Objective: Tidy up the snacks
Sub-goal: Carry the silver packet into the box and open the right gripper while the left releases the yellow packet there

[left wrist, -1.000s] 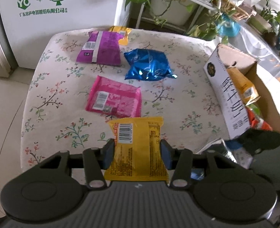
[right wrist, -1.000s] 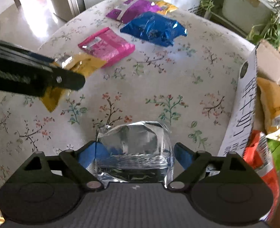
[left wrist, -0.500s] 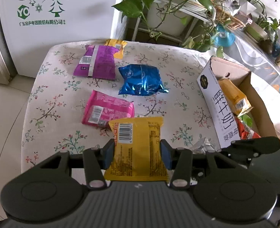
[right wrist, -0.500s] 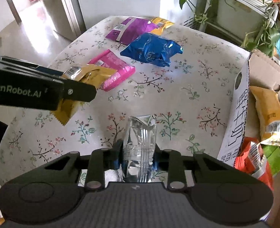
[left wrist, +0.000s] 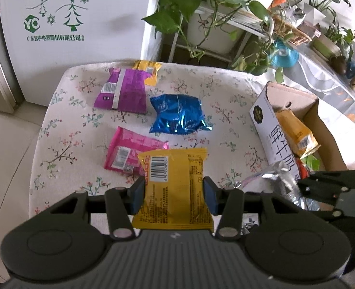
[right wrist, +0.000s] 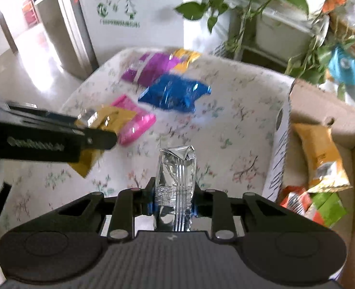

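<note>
My left gripper (left wrist: 174, 196) is shut on a yellow snack packet (left wrist: 175, 187), held above the near edge of the floral table (left wrist: 64, 130). My right gripper (right wrist: 173, 201) is shut on a squeezed silver foil packet (right wrist: 176, 171), lifted off the cloth just left of the cardboard box (right wrist: 321, 98). That silver packet (left wrist: 282, 180) and the right gripper show at the right edge of the left wrist view. On the table lie a pink packet (left wrist: 126, 153), a blue foil bag (left wrist: 177, 118), a purple packet (left wrist: 123, 91) and a small yellow packet (left wrist: 148, 68).
The open cardboard box (left wrist: 295, 96) at the table's right side holds an orange-yellow bag (left wrist: 295, 132) and red and green packets (right wrist: 309, 202). A white appliance (left wrist: 69, 24) and potted plants (left wrist: 213, 12) stand behind the table. Floor lies to the left.
My right gripper closed on the silver packet, crushing it narrow, and lifted it off the table. The left gripper kept its hold on the yellow packet and barely moved.
</note>
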